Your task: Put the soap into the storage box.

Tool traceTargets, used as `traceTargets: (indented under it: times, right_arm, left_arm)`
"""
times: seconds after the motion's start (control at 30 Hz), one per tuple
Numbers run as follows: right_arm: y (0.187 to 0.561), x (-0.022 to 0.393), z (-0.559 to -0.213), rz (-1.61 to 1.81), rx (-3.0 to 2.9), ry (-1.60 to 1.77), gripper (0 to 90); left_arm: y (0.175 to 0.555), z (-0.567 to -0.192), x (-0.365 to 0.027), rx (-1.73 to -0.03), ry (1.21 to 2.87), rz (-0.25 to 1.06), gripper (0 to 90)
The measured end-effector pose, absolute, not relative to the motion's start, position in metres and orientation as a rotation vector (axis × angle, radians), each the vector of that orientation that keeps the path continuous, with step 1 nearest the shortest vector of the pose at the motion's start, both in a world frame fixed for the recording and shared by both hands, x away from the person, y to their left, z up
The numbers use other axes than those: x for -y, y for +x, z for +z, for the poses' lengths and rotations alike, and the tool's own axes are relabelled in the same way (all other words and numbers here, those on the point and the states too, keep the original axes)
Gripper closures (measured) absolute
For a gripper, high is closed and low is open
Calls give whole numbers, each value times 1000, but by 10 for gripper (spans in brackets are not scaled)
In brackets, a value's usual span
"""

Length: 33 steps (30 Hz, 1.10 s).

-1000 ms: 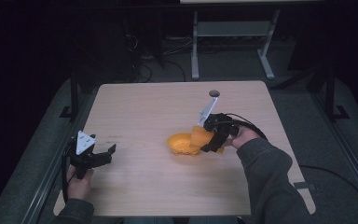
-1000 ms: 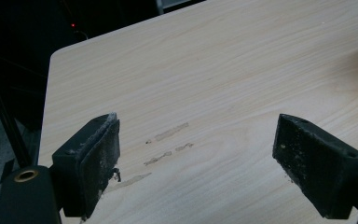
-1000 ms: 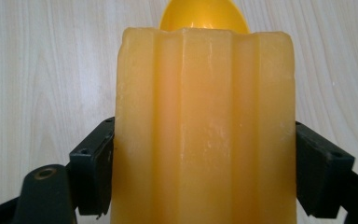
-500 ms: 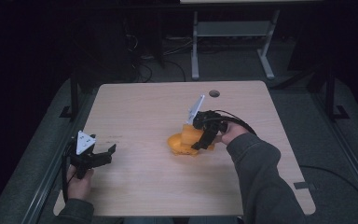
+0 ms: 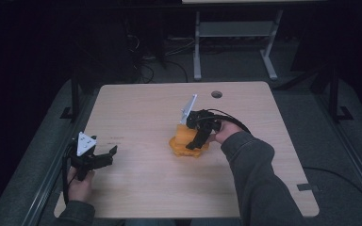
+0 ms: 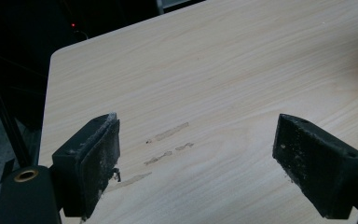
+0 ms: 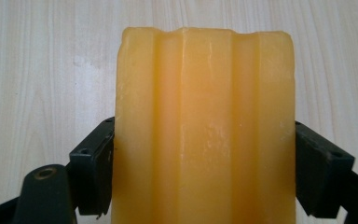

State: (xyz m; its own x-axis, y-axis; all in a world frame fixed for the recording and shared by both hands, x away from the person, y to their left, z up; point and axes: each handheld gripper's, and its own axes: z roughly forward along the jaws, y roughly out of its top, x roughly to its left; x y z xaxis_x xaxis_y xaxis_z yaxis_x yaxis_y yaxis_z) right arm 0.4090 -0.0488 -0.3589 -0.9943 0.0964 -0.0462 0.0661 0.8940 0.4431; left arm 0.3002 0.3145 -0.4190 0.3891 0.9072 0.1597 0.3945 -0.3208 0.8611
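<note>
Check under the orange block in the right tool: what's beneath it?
Bare wooden table surrounds the orange block, held by the right tool. The spot directly underneath is covered, so contact is unclear.

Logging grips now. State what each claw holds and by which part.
Right claw: clamps the orange block by its two opposite long sides, one jaw against each. Left claw: open over bare table, holding nothing.

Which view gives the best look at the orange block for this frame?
The right gripper view: the orange block sits large between that gripper's two black jaws, which press its sides, and its ridged face is plain. The high view shows it small on the table, partly covered by the right gripper. The left gripper view looks at bare wood.
</note>
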Motion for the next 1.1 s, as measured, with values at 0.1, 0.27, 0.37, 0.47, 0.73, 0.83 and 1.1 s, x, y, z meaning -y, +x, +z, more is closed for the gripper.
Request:
traceTargets:
  times: [0.1, 0.27, 0.37, 0.47, 0.73, 0.83, 1.1]
  right_arm:
    - [411, 47, -362, 690, -3000, 127, 207]
    - [415, 43, -370, 677, -3012, 137, 207]
    - [416, 41, -373, 677, -3017, 128, 207]
    - [418, 39, -376, 658, -3022, 127, 207]
    - [421, 37, -382, 647, -3033, 125, 207]
    - [421, 36, -383, 642, -3036, 126, 207]
    - [422, 33, -387, 627, -3048, 116, 206]
  left_arm:
    - [300, -419, -314, -1119, 1888, 853, 141]
    - [300, -419, -315, -1119, 1885, 856, 142]
    - [300, -419, -314, -1122, 1888, 852, 141]
    - [300, -419, -314, -1115, 1886, 856, 141]
    - [300, -419, -315, -1119, 1886, 856, 141]
    - [300, -419, -315, -1122, 1886, 855, 141]
    - [300, -419, -315, -1121, 1886, 855, 141]
